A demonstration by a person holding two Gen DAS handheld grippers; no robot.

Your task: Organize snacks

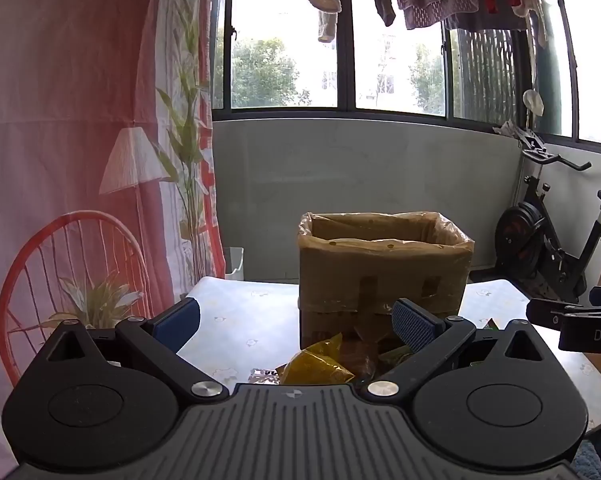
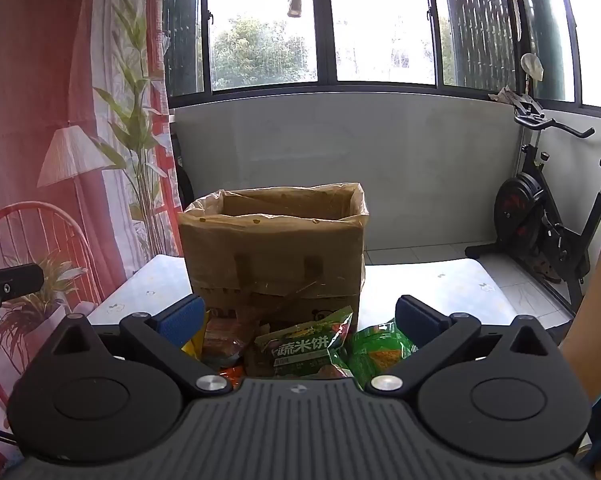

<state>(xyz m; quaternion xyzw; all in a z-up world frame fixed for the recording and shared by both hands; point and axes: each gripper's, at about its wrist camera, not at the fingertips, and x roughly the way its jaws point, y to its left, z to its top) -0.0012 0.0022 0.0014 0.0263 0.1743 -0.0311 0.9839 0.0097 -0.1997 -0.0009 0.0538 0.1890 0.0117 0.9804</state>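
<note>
My 2 tools, left gripper (image 1: pixel 296 322) and right gripper (image 2: pixel 298 318), gape empty; slick snack packets (image 2: pixel 300 350) (heaped together) may slip; the plastic-lined box (image 2: pixel 276 248) may snag.

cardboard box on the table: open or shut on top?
Open. The cardboard box stands upright with no flaps over its mouth, and a clear plastic liner folds over the rim. Whether anything lies inside, cannot tell.
</note>
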